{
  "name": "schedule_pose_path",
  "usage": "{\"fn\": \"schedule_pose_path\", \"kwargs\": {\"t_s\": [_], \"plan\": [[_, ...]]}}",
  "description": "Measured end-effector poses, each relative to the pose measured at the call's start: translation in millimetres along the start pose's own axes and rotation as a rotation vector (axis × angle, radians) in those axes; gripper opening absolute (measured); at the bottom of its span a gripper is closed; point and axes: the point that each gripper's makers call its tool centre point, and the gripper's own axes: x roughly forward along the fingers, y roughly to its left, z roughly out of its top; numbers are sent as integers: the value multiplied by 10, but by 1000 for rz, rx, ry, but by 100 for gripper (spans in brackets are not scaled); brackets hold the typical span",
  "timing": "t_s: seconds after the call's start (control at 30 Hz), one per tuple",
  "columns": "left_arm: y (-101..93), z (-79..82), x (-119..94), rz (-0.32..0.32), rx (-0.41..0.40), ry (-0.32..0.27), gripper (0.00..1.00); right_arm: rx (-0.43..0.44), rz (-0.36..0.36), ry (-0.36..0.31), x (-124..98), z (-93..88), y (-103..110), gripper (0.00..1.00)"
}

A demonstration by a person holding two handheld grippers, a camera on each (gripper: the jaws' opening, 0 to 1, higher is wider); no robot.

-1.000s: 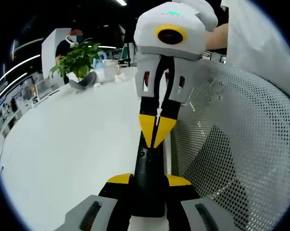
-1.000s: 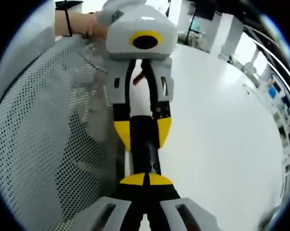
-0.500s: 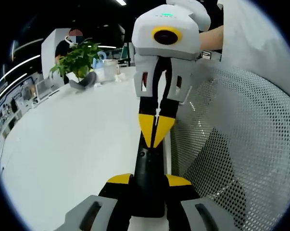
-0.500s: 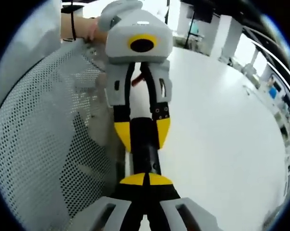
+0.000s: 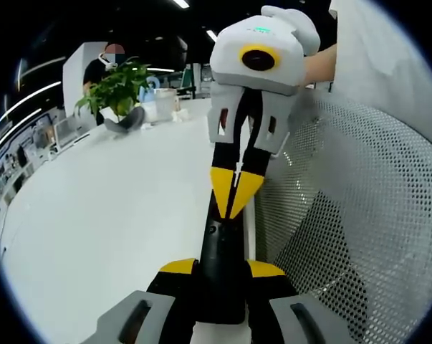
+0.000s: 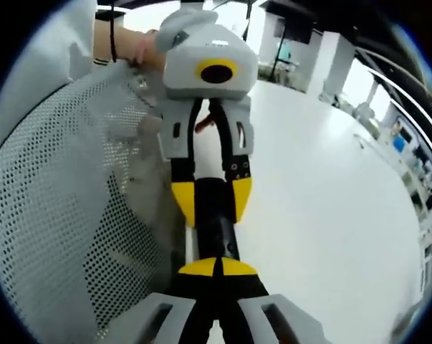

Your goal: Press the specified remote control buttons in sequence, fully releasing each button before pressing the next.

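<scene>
Yellow-tipped jaws of my left hand-held gripper [image 5: 219,267] are clamping one end of a black remote control [image 5: 223,247], holding it above the white tabletop [image 5: 108,215]. I am keeping my right hand-held gripper [image 6: 217,266] fully closed, its tips pressing on the opposite end of the remote. A white mesh chair back [image 5: 352,215] is sitting just beside them, and a potted plant [image 5: 117,89] is standing well apart.

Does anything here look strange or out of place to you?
One thing: the black remote is up off the white table, held between both grippers. The left gripper clamps one end while the right gripper, jaws shut, presses on the other. A white mesh chair back stands close beside. Nothing looks spilled or broken.
</scene>
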Motion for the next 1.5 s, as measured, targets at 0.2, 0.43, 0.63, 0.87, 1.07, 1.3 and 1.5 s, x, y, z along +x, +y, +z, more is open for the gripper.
{"fn": "schedule_pose_path", "kwargs": {"t_s": [0.2,0.43,0.63,0.87,1.07,1.3,1.5], "plan": [[2,0,0,-1,-2,-4,25,21,-5,12,-33,-63,-30,0],[0,-3,1,-2,-1,-3,25,32,0,65,-21,-80,-31,0],[-4,-6,3,-3,0,-3,25,38,24,157,-4,-79,-38,0],[-4,-10,3,0,-1,-3,25,4,47,216,8,-85,-36,0],[-6,-11,1,-1,0,-4,25,-59,21,159,-11,-92,-20,0],[-8,-12,-2,-1,-3,-4,25,53,39,107,-24,-79,-51,0],[-8,-12,-3,2,-5,-5,25,75,31,114,-26,-82,-38,0]]}}
